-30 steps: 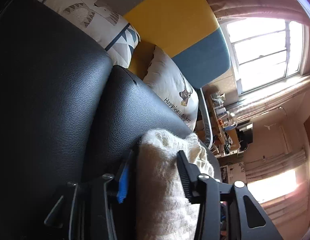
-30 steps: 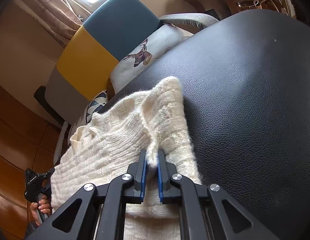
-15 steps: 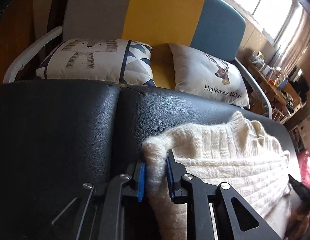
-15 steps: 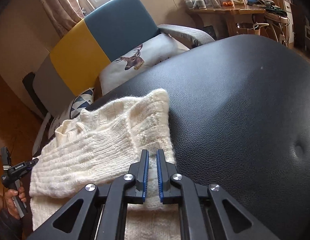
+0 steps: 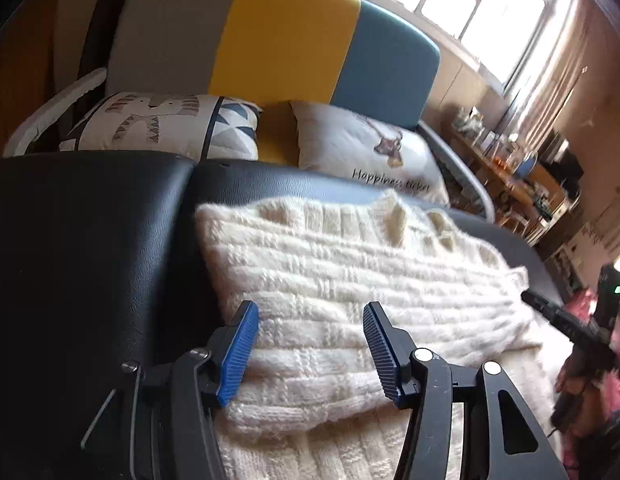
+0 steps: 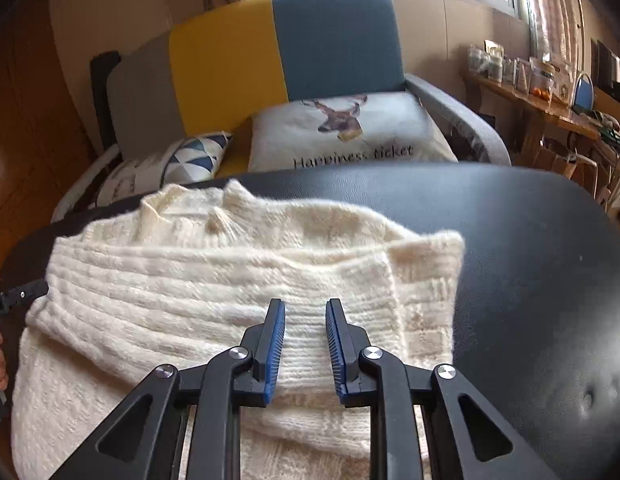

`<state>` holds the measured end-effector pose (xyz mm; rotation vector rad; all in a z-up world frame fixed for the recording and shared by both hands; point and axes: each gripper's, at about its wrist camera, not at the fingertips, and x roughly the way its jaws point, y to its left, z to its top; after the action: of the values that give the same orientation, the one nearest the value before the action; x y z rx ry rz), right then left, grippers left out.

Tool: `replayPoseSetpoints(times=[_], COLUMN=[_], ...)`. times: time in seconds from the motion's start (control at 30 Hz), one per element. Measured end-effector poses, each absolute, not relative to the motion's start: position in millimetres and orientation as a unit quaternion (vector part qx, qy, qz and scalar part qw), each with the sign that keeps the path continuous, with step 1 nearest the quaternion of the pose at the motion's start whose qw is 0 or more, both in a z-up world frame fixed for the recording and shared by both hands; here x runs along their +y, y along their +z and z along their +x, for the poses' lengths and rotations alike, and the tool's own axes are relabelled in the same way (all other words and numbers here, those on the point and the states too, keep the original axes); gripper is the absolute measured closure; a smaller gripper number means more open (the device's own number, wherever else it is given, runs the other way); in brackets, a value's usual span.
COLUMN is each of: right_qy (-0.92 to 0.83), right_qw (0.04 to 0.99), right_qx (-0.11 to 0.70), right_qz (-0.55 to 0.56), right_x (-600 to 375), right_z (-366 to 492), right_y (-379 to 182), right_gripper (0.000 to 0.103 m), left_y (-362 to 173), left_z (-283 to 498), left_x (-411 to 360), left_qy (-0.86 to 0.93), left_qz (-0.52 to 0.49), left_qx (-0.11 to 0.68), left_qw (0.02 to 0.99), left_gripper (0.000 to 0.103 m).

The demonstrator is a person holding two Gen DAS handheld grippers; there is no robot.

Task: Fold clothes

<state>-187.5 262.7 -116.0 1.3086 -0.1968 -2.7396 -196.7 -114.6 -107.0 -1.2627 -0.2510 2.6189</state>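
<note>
The cream sweater [image 5: 350, 280] lies folded on the black leather bench [image 6: 530, 248], its far edge near the bench's back edge. The left gripper [image 5: 310, 344] hangs over the near fold, jaws wide apart; the right gripper [image 6: 305, 346] has jaws parted too, gripping nothing. Behind the bench, a grey-yellow-blue sofa [image 6: 277, 48] carries a deer cushion [image 6: 350, 132] and a triangle-print cushion [image 5: 161, 128]. A bright window [image 5: 470, 4] lights a cluttered wooden shelf [image 6: 550, 92].

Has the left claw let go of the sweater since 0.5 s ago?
Yes. The left claw was pinched on the sweater's corner by the black cushion seam; now it is open, the folded sweater lying flat between its fingers.
</note>
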Motion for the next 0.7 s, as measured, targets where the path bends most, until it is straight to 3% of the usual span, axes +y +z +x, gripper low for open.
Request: replayPoseSetpoints(times=[0.1,0.53,0.7], right_qy=[-0.903,-0.881,-0.854], right_qw=[0.060,0.083,0.124], right_qx=[-0.095,-0.137,-0.239], right_qz=[0.416,0.445,0.445], right_x=[276,291,325], right_z=[-180,-167,-125], right_y=[-123,-119,-104], right_gripper=[0.083,0.083,0.079], left_y=[-120,-119,-103], left_z=[-190,-169,-135], left_x=[-103,-106,-117], left_qy=[0.901,0.896,0.893], left_qz=[-0.420,-0.429,-0.431], left_qx=[-0.044,-0.068,-0.078], left_qw=[0.099,0.098,0.101], left_gripper=[0.046,0.046,0.046])
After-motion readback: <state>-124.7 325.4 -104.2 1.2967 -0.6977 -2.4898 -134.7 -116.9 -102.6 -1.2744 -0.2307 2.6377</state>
